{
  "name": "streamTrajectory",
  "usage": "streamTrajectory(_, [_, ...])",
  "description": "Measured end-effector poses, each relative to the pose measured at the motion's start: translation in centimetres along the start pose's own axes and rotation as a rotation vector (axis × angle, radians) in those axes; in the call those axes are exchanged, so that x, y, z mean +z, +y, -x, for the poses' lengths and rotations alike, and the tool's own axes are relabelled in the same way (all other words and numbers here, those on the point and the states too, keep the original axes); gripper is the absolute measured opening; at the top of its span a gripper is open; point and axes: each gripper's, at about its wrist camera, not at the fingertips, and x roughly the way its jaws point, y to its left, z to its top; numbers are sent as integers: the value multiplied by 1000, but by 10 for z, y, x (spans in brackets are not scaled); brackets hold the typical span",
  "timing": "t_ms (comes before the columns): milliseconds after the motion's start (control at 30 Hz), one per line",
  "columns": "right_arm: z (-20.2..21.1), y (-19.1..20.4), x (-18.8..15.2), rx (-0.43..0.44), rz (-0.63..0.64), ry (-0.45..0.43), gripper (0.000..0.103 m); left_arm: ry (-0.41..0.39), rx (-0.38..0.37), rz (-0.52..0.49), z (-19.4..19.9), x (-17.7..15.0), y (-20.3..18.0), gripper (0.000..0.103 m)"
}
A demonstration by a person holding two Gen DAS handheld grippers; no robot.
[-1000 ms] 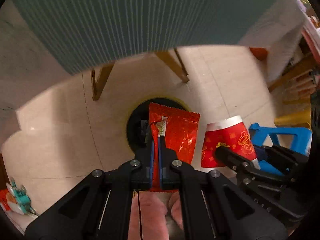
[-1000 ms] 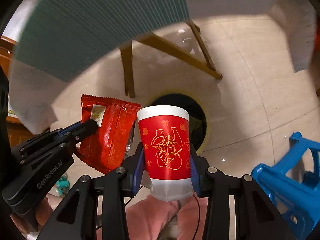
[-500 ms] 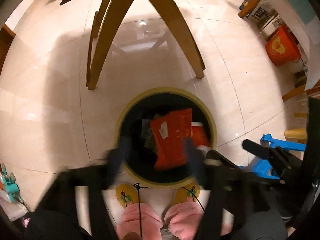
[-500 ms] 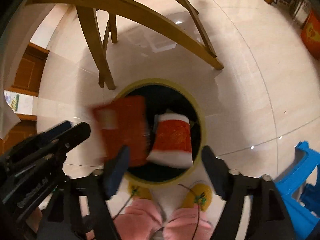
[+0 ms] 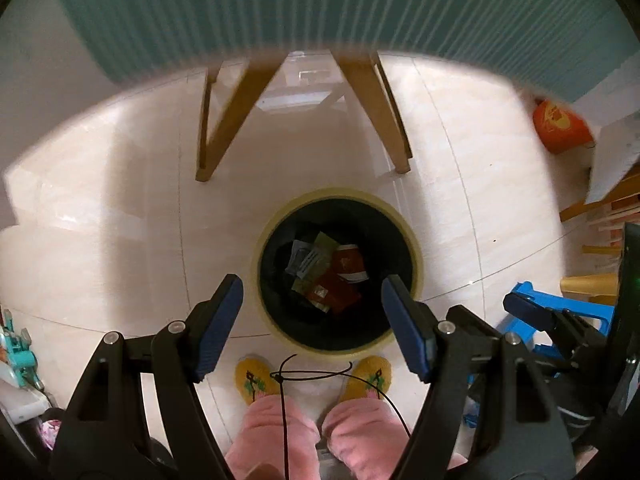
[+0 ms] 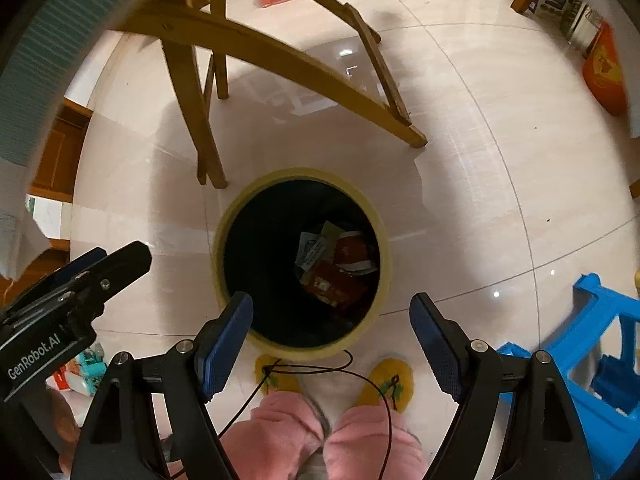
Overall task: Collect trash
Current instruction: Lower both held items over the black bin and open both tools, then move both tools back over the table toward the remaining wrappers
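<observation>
A: Left wrist view first: a second ago the left tongs pinched a red snack wrapper by its edge. Now their blue pads stand wide apart with nothing between them, and the wrapper lies at the bottom of the trash bin.

B: Same on the right wrist view. The right tongs were clamped round a red paper cup; their jaws have just been opening and now gape with only floor and bin between them. The cup is down in the bin too, on its side beside the wrapper.

A: So both pieces are dropped. I'd judge this round of collecting done; both tongs are free for whatever rubbish is left, though none shows from here.

B: How does the trash look down there?

A: A small heap against the dark liner: the wrapper, crumpled and glossy, is nearest us, the cup with its white rim is just beyond it, and a grey printed packet and a greenish one are on the far left of the pile. Everything sits well below the yellowish rim, nothing hanging over it.

B: And the bin itself?

A: Upright on the pale tiled floor, just in front of the person's yellow slippers, with wooden table legs beyond it and a blue stool off to the right.
</observation>
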Motion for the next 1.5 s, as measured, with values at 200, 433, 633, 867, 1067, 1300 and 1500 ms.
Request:
streamTrajectory(200, [80, 17, -2, 11, -21, -16, 82, -40, 3, -19, 94, 5, 1, 69])
streamTrajectory(433, [188, 46, 0, 12, -17, -62, 82, -114, 32, -49, 210, 24, 0, 69])
streamTrajectory(633, [289, 77, 9, 16, -6, -160, 82, -199, -6, -62, 300, 56, 7, 69])
streamTrajectory(867, [397, 114, 20, -4, 8, -350, 82, -285, -81, -141, 398, 97, 12, 69])
streamTrajectory(1067, [462, 136, 32, -37, 10, -489, 82, -368, -83, -216, 455, 124, 7, 69])
streamTrajectory(1300, [503, 142, 60, -81, 13, -575, 82, -419, -79, -259, 476, 160, -9, 69])
streamTrajectory(1500, [491, 105, 121, -108, -28, -545, 82, -403, -95, -305, 455, 205, -43, 69])
